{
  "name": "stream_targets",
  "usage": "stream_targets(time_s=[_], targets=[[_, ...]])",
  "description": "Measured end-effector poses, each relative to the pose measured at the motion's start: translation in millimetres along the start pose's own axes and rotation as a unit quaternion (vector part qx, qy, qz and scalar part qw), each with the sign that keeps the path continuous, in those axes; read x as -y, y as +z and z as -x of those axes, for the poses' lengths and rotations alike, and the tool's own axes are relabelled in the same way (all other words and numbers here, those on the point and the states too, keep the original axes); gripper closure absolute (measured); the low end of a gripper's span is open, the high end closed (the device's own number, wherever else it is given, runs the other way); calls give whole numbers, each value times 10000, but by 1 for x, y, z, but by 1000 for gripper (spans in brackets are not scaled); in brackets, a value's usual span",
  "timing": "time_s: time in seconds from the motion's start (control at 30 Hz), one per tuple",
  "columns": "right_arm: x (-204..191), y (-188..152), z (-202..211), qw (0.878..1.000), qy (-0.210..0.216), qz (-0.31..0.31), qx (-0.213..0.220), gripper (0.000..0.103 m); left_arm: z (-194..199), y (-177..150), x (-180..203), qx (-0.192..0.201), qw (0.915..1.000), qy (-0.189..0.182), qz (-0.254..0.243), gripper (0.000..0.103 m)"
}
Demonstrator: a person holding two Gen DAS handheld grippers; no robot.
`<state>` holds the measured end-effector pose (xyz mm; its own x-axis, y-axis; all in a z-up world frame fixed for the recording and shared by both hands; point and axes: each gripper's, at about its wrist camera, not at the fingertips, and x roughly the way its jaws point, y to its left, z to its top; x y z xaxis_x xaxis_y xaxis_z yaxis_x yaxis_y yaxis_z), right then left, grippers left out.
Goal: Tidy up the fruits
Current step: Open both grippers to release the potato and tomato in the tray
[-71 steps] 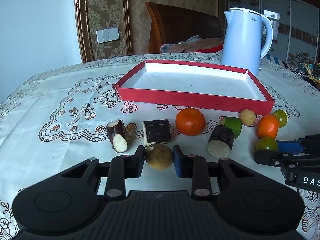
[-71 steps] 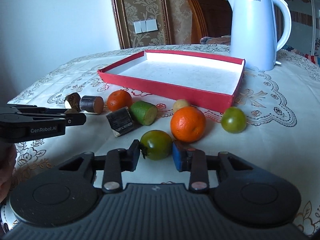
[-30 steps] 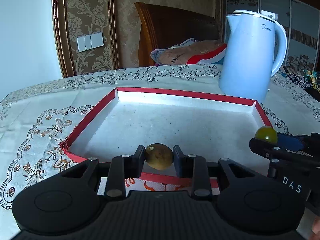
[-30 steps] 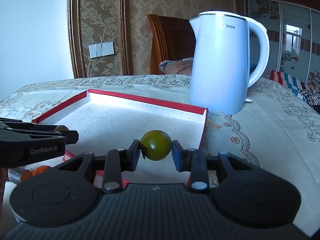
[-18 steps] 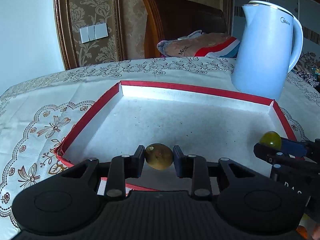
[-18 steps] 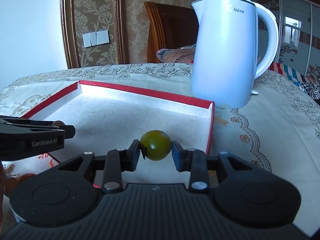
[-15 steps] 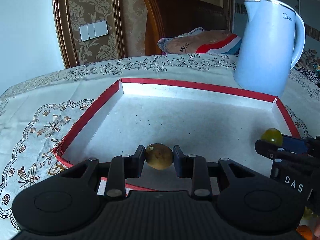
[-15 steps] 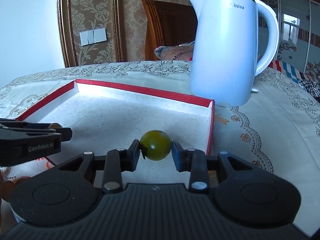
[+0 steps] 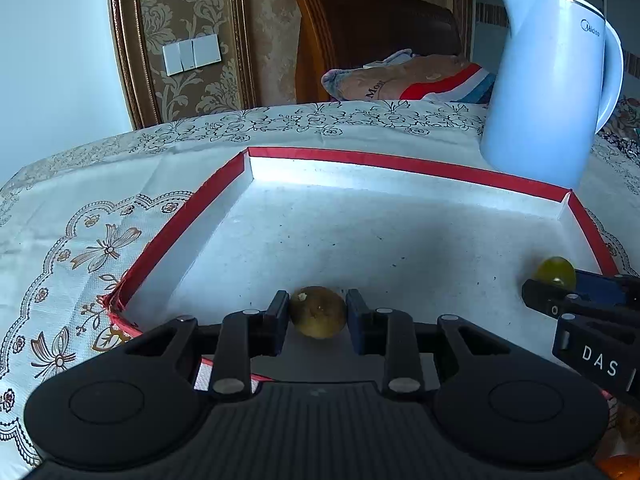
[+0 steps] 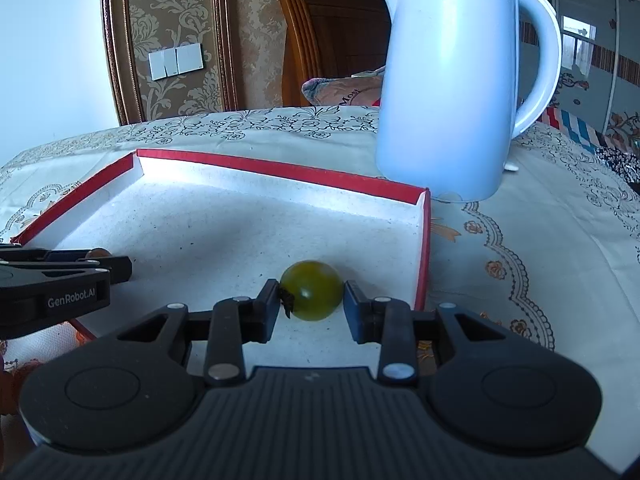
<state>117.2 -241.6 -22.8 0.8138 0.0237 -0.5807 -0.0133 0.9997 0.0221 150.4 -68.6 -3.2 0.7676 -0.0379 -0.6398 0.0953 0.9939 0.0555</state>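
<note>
Presently both grippers sit over the near part of the red-rimmed tray (image 9: 224, 196); left gripper (image 9: 318, 314) closed on a small brownish round fruit (image 9: 318, 311), held between its two fingers near the tray's near-left corner; right gripper (image 10: 311, 294) closed on a green tomato (image 10: 312, 290), dark stem end against its left finger, near the tray's right wall; whether either fruit touches the white tray floor cannot be told. Writing legible: "DAS" on the right gripper's side in the left wrist view; "GenRobot.AI" on the left gripper's side in the right wrist view; "Midea" on the white kettle (image 10: 448, 92), which stands on the lace tablecloth (image 9: 72, 216) just beyond the tray's far-right corner; partial word "Mos" on a folded cloth (image 9: 404, 76) on the wooden chair (image 9: 372, 28) behind the table; wall switch (image 9: 192, 54) at far left.
</note>
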Motion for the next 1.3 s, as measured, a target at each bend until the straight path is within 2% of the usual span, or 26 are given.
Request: stream_targets(time_s=[0.2,0.27,0.3,0.4,0.47,0.7,0.8,1.0,1.3], targets=[[-1,0,0,10000,-65,49,44,69,0,0,1,28,10000,47,1,73],[-1,0,1,9999,-98,53,53,59,-1,0,-1,19,10000,46,49,72],[-2,0,2,9999,-110,71,81,57,-1,0,-1,19,10000,69,68,69],[-3,0,3,9998,-147,97,128,50,-2,-2,-3,67,9998,191,72,45],[-2,0,4,9997,-153,81,161,43,-2,-1,-3,75,9998,165,73,45],[0,-1,7,9998,-71,26,200,40,0,-4,0,109,9998,147,-6,45],[0,-2,9,9995,-140,48,275,31,2,-5,-1,126,9999,111,3,44],[2,-4,13,9996,-57,11,287,29,10,-9,-2,223,9997,35,-18,44],[2,-9,25,9990,86,16,433,21,24,-15,-8,430,9990,-107,39,44]])
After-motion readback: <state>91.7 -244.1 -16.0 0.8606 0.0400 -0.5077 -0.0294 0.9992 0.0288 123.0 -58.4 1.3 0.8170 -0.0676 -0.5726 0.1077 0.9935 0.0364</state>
